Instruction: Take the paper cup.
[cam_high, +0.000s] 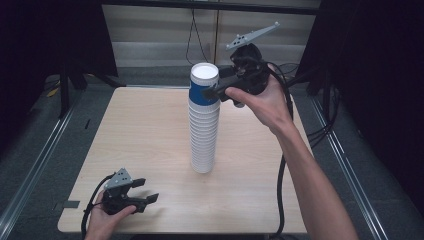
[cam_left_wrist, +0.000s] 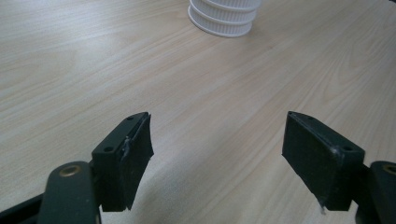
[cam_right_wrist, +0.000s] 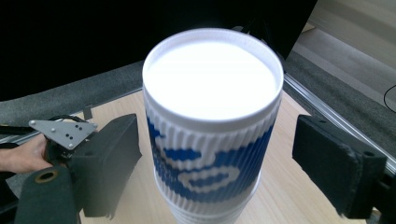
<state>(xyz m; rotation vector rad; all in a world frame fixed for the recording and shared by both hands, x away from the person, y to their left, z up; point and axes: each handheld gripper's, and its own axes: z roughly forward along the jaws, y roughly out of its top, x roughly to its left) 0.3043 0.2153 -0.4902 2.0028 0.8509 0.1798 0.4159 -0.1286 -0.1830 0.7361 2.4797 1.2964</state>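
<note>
Wooden table (cam_high: 145, 135), blue-patterned top cup (cam_right_wrist: 212, 135), no readable writing

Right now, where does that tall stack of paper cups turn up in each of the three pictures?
High view: the stack of cups stands upright at the middle of the table, its blue-patterned top cup beside the right gripper.
Left gripper view: its white bottom rims sit at the top edge, beyond the open jaws.
Right gripper view: the top cup stands between the open jaws, untouched.
Shared landmark: the pale wooden table.
</note>
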